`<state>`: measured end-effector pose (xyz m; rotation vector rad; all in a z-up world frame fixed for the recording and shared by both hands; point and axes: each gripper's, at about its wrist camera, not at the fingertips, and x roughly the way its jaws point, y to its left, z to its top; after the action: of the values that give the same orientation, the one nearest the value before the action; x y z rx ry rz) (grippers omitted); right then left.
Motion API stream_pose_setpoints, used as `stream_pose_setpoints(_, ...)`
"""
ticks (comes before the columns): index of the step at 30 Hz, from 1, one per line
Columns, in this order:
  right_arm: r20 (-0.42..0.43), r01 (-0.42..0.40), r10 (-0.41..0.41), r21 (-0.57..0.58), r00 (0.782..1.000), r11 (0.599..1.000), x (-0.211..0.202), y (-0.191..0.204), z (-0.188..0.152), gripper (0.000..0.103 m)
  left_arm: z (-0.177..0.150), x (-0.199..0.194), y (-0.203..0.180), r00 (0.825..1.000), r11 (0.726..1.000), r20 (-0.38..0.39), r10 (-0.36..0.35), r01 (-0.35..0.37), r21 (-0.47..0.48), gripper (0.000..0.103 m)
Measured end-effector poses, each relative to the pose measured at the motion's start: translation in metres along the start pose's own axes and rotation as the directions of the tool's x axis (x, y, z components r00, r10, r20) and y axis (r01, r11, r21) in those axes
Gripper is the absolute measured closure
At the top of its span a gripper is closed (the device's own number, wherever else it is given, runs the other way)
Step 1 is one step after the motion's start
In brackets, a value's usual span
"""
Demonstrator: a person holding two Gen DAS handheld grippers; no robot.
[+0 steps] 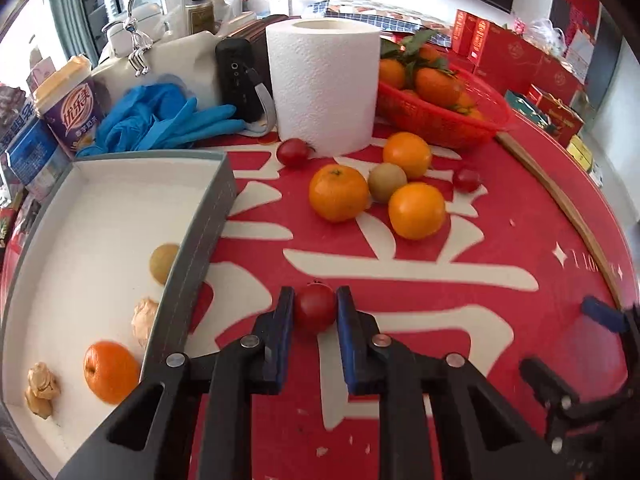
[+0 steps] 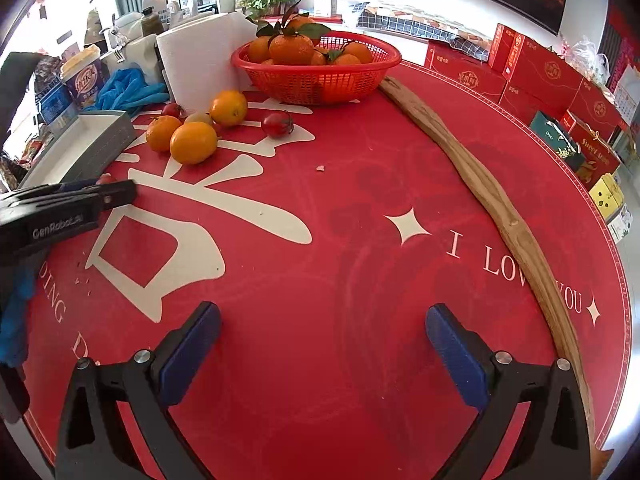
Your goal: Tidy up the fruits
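Surface (image 2: 360, 208): round, red cloth. Box (image 1: 120, 208) at 9 o'clock held one orange and a few smaller items. Loose cluster of oranges (image 1: 338, 192) at 12 o'clock, well apart from the tools. Left tool (image 1: 315, 312) was clamped on a cherry tomato (image 1: 316, 306), pads on its two sides, the fruit resting on the surface just beside the box wall. Judged light, smooth, thin-skinned: likely to slip or split under hard squeeze; hold across the widest part seemed right. Right tool (image 2: 323, 340) stood apart, empty, at 3 o'clock.
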<state>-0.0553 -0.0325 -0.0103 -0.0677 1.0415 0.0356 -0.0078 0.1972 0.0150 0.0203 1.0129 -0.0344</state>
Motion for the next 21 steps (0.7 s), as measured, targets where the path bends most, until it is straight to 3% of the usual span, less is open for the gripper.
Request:
stream_pose_setpoints(6, -0.001, 0.0, 0.0, 0.0, 1.0, 1.0, 0.005, 0.006, 0.008, 0.0, -0.031, -0.018, 0.017, 0.998, 0.999, 0.03, -0.051, 0.052, -0.017, 0.081)
stream_pose_setpoints(12, 0.035, 0.005, -0.006, 0.008, 0.999, 1.0, 0.005, 0.008, 0.006, 0.0, -0.051, -0.026, 0.005, 0.996, 0.999, 0.087, 0.036, -0.039, 0.025, 0.078)
stream_pose_setpoints(14, 0.048, 0.005, -0.006, 0.01, 0.999, 1.0, 0.004, 0.007, 0.004, 0.0, -0.051, -0.024, 0.004, 0.991, 0.996, 0.111, 0.08, -0.084, 0.028, 0.061)
stream_pose_setpoints(15, 0.05, 0.007, -0.008, 0.014, 0.999, 1.0, 0.004, 0.006, 0.003, 0.0, -0.051, -0.022, 0.004, 0.984, 0.991, 0.131, 0.124, -0.128, 0.022, 0.041)
stream_pose_setpoints(16, 0.052, 0.011, -0.012, 0.022, 0.999, 1.0, 0.003, 0.006, 0.003, 0.0, -0.049, -0.021, 0.005, 0.98, 0.988, 0.129, 0.151, -0.153, 0.012, 0.03)
stream_pose_setpoints(19, 0.064, 0.028, -0.031, 0.049, 0.997, 0.998, 0.003, 0.005, 0.001, 0.0, -0.042, -0.014, 0.017, 0.992, 0.997, 0.106, 0.074, -0.069, -0.044, 0.02)
stream_pose_setpoints(21, 0.064, 0.04, -0.045, 0.068, 0.997, 0.997, 0.004, 0.005, 0.003, 0.0, -0.042, -0.012, 0.013, 0.994, 0.998, 0.098, 0.058, -0.056, -0.023, 0.013)
